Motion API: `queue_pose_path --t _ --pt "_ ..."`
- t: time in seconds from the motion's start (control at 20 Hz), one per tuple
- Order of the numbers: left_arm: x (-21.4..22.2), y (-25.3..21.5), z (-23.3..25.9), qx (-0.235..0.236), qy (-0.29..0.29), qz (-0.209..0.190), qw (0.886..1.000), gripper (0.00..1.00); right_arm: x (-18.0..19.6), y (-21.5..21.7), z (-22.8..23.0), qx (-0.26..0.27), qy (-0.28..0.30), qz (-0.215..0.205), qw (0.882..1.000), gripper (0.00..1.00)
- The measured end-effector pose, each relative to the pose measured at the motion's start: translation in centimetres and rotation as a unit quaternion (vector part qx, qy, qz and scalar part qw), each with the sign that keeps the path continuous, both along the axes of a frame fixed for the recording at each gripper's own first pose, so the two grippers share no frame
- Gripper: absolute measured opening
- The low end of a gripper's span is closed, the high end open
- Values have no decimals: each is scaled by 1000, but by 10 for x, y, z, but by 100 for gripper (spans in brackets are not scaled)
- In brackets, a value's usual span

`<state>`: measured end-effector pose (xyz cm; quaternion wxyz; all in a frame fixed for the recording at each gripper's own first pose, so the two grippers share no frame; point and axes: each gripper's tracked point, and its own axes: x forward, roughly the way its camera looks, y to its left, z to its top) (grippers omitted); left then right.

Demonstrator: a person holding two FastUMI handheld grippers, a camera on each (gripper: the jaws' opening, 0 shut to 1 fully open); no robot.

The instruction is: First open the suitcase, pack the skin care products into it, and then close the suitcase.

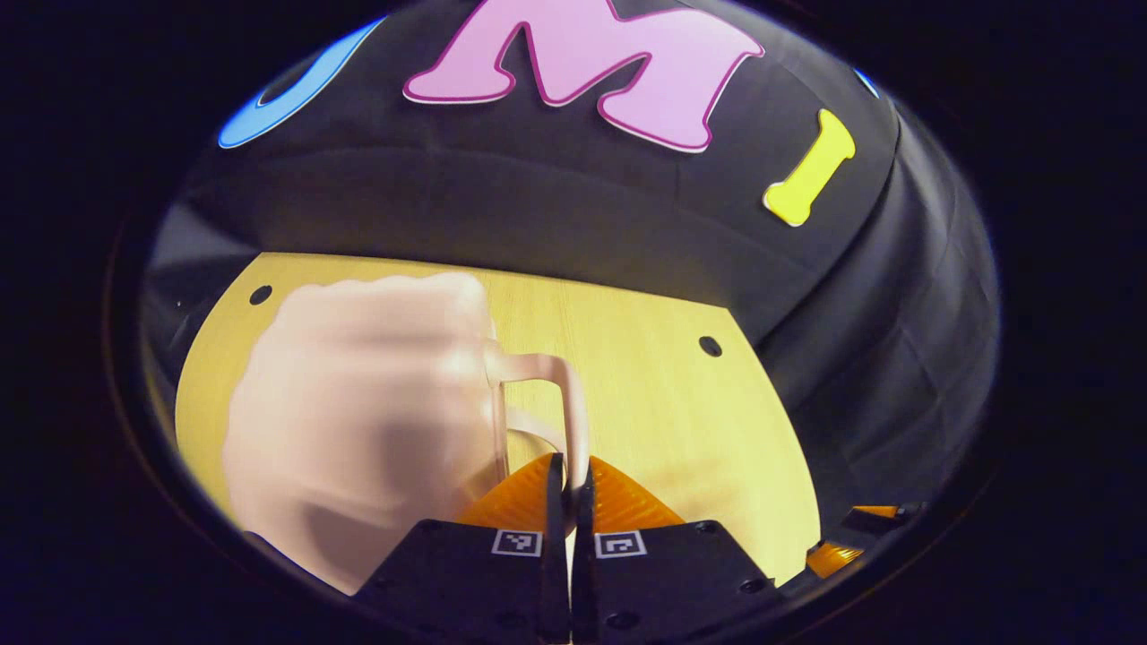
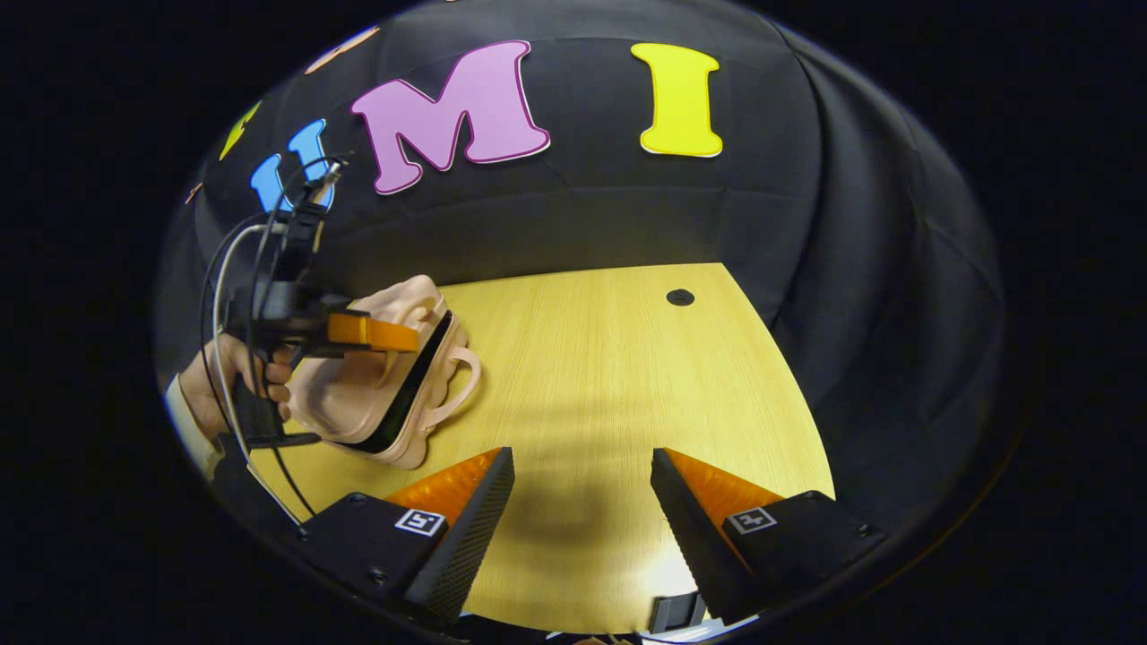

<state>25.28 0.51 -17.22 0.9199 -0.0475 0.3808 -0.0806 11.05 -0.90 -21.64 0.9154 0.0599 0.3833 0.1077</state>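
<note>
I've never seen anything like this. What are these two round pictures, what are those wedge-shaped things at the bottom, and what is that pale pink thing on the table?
There is no robot here. A person holds a two-finger gripper in each hand, and a wide-angle camera rides on each one, looking forward along its fingers. That is why each picture shows a pair of fingers at the bottom.

In the left gripper view, the left gripper has its fingers pressed together on the handle of a small pink suitcase, which looks blurred.

In the right gripper view, the right gripper is open and holds nothing above the wooden table. Farther off it shows the same suitcase, its lid partly open, with the other gripper at it and the person's hand holding that gripper.

I cannot make out any skin care products.
</note>
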Motion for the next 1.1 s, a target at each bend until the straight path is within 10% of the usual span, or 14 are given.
queue_pose_path --t 0.3,0.45,1.1 --pt "0 -11 -2 5 -20 10 1000 28 4 -4 7 11 -7 -7 1000 98" --pt "-19 -28 38 -39 -70 -2 997 96 -2 -2 12 2 -10 -21 1000 98" --pt "-231 96 191 58 -334 72 938 96 -87 66 46 -3 -65 -50 997 97"
